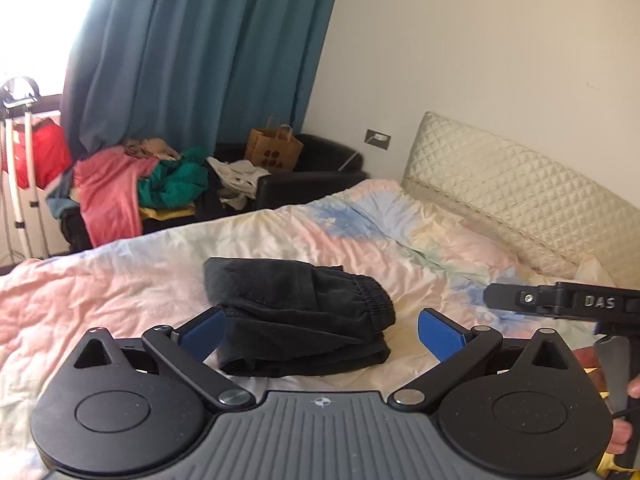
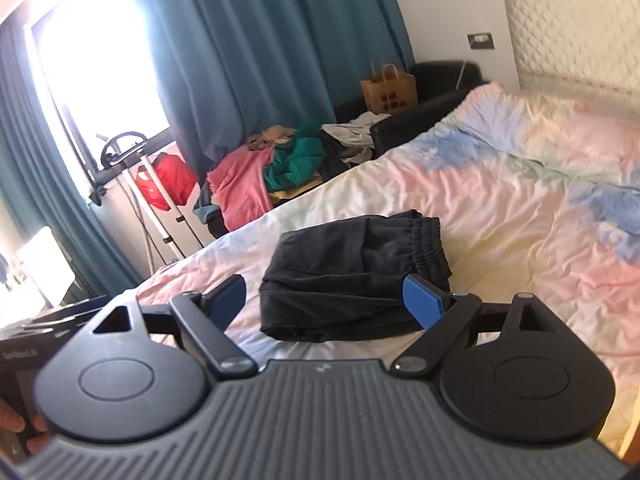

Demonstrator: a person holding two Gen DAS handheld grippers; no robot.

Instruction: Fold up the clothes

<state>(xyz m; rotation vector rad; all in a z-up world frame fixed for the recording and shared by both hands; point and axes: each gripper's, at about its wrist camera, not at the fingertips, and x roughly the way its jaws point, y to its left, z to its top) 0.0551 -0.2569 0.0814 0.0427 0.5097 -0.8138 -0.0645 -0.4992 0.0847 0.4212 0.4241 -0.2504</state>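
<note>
**On bedspread: black shorts folded**

At 12 o'clock of both grippers, black elastic-waist shorts (image 1: 296, 316) lie as a folded stack on the quilt (image 1: 120, 280). Left gripper (image 1: 320, 334) and right gripper (image 2: 324, 304) spread wide, holding nothing. Soft, light, floppy; best pinched at the thick waistband, likely.

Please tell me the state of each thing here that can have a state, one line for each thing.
black shorts: folded, lying on the bed cover.
left hand-held gripper: open, empty.
right hand-held gripper: open, empty.
bed cover: spread out, wrinkled.
curtain: drawn partly, window uncovered at left.
clothes pile: unfolded, heaped.
paper bag: upright.
</note>
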